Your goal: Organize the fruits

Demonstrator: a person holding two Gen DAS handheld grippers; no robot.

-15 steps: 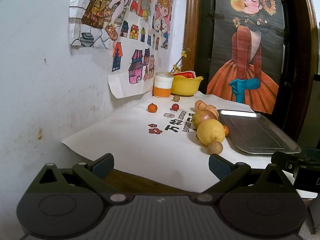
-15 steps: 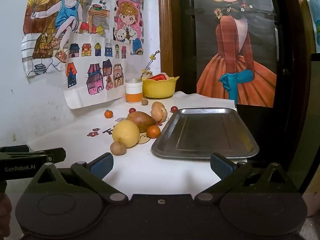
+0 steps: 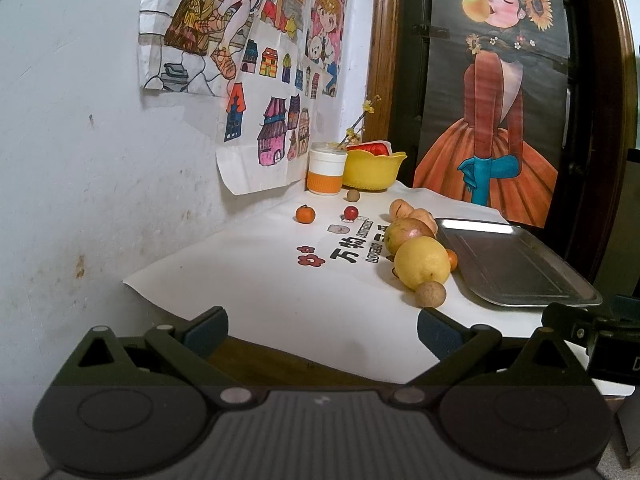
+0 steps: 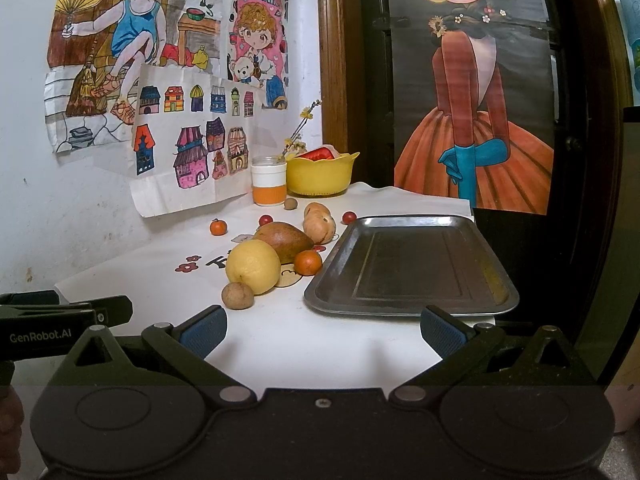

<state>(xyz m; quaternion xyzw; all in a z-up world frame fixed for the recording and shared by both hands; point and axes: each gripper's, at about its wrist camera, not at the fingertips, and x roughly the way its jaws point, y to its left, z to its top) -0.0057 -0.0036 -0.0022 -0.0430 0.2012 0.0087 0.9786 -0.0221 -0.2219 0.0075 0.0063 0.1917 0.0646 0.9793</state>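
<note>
Several fruits lie on a white sheet over the table. A big yellow citrus [image 4: 253, 266] [image 3: 422, 262] sits beside a small brown round fruit [image 4: 237, 295] [image 3: 430, 294], a green-brown mango [image 4: 285, 241] [image 3: 406, 233] and a small orange [image 4: 308, 262]. Further back are potato-like pieces [image 4: 319, 223], a tangerine [image 3: 305, 214] [image 4: 218, 227] and a red cherry-like fruit [image 3: 351, 212]. An empty metal tray [image 4: 420, 312] [image 3: 516, 300] lies to the right. My left gripper [image 3: 322, 330] and right gripper [image 4: 323, 330] are both open and hold nothing, near the table's front edge.
A yellow bowl [image 4: 320, 178] with something red in it and a white-and-orange cup [image 4: 269, 185] stand at the back by the wall. Drawings hang on the wall at left. A dark door with a poster is behind the tray. The left gripper's body [image 4: 60, 316] shows at the left edge.
Both views sit a touch closer to the table; nothing on the table has moved and both grippers stay open.
</note>
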